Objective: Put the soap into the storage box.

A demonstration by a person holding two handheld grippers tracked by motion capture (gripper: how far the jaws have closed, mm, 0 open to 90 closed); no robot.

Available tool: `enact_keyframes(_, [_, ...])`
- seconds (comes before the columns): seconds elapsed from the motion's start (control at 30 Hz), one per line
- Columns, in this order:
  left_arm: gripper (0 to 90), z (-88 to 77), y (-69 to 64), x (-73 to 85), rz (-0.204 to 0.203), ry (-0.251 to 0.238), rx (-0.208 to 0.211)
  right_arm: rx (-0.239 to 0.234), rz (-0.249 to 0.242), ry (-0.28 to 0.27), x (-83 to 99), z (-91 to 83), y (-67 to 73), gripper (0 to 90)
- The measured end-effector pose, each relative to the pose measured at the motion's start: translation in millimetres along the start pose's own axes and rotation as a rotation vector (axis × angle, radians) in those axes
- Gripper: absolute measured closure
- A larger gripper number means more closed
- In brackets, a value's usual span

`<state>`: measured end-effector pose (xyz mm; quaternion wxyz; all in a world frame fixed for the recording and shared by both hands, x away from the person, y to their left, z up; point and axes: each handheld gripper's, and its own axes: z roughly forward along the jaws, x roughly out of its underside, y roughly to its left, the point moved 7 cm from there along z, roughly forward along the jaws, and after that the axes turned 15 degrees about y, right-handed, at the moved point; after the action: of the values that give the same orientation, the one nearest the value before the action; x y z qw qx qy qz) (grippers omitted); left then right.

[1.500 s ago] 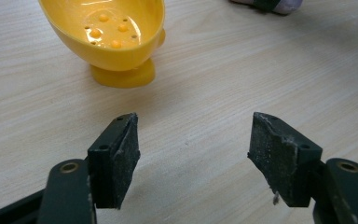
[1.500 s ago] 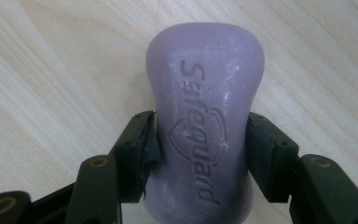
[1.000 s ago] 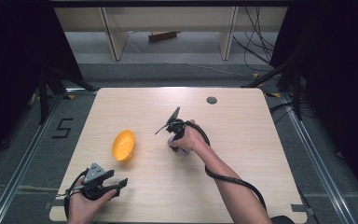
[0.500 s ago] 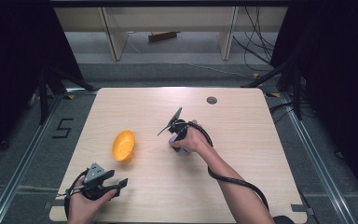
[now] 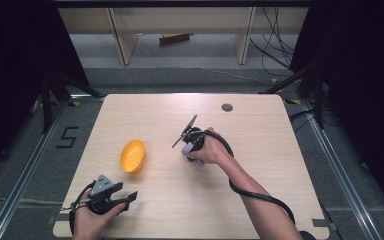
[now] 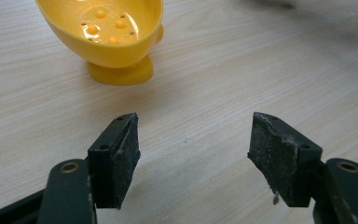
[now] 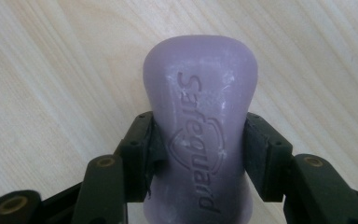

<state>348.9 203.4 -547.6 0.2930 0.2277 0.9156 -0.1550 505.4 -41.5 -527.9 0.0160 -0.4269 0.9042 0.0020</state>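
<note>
In the right gripper view, a purple soap bar stamped "Safeguard" stands between my right gripper's pads, which press on its two sides just above the wooden table. From the high view that gripper is near the table's middle with the soap bar under the hand. A yellow soap dish with drain holes lies to its left. Close to the front left edge, my left gripper is open and holds nothing. Its own view has the yellow soap dish just ahead of the spread pads.
The light wooden table carries a small dark round disc at the back right. A black cable trails from my right gripper along the forearm. Dark frames and floor rails flank the table.
</note>
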Motion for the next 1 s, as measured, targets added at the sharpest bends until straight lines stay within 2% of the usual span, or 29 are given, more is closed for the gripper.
enact_keyframes(0.23, [32.5, -0.1, 0.7, -0.6, 0.013, -0.007, -0.009, 0.013, -0.008, -0.026, 5.9, -10.0, 1.5, 50.1])
enact_keyframes(0.33, [32.5, -0.2, 0.5, -0.5, 0.014, -0.005, -0.006, 0.025, -0.048, -0.039, 7.8, -13.9, 1.5, 50.1])
enact_keyframes(0.37, [32.5, -0.4, 0.7, -0.3, 0.016, -0.001, -0.006, 0.019, -0.034, -0.038, 8.8, -15.5, 3.6, 50.1])
enact_keyframes(0.4, [32.5, -0.4, 0.5, -0.3, 0.015, -0.002, -0.005, 0.028, -0.06, -0.046, 9.0, -16.4, 2.7, 50.1])
enact_keyframes(0.43, [32.5, -0.5, 0.5, -0.2, 0.015, 0.0, -0.004, 0.026, -0.057, -0.041, 10.3, -17.5, 4.0, 50.1])
enact_keyframes(0.5, [32.5, -0.2, -0.2, -0.3, -0.006, -0.01, -0.006, 0.035, -0.081, -0.046, 11.8, -19.5, 5.1, 50.1])
enact_keyframes(0.57, [32.5, -0.4, -0.7, -0.5, -0.009, -0.012, 0.003, 0.03, -0.115, -0.043, 15.6, -21.7, 8.0, 50.1])
enact_keyframes(0.63, [32.5, -0.5, -0.7, -0.3, -0.01, -0.01, 0.003, 0.025, -0.188, -0.05, 19.0, -23.4, 9.7, 50.1])
enact_keyframes(0.67, [32.6, -0.8, -0.6, 0.1, -0.006, -0.002, 0.004, 0.025, -0.248, -0.054, 21.2, -24.3, 10.1, 50.0])
enact_keyframes(0.7, [32.6, -0.5, -0.6, 0.3, -0.003, 0.002, 0.007, 0.016, -0.283, -0.05, 24.3, -25.3, 12.1, 50.0])
enact_keyframes(0.73, [32.6, -0.4, -0.3, 0.0, 0.016, 0.001, 0.005, 0.004, -0.33, -0.051, 27.6, -26.0, 14.7, 50.0])
enact_keyframes(0.8, [32.6, 0.3, -2.3, -0.6, 0.013, -0.003, 0.018, -0.002, -0.365, -0.039, 35.3, -28.2, 18.9, 50.0])
enact_keyframes(0.83, [32.6, -0.2, -1.4, 0.2, 0.026, 0.009, 0.013, -0.001, -0.38, -0.014, 40.3, -28.8, 20.9, 50.0])
enact_keyframes(0.87, [32.6, -0.4, -2.1, 0.6, 0.022, 0.017, 0.014, 0.0, -0.386, -0.017, 43.7, -29.7, 23.6, 50.0])
enact_keyframes(0.9, [32.7, 0.5, -4.3, -0.7, 0.009, 0.001, 0.027, -0.015, -0.387, -0.005, 48.3, -30.7, 27.0, 50.0])
enact_keyframes(0.93, [32.7, 0.5, -4.3, -0.9, 0.013, -0.002, 0.025, 0.011, -0.426, 0.015, 52.7, -30.8, 25.1, 50.0])
enact_keyframes(0.97, [32.8, 0.3, -5.5, -0.9, 0.015, 0.001, 0.034, 0.013, -0.438, 0.024, 57.6, -31.6, 27.1, 50.0])
enact_keyframes(1.0, [32.9, 0.5, -6.9, -1.1, 0.009, -0.002, 0.042, 0.018, -0.486, 0.007, 61.2, -31.4, 28.3, 50.0])
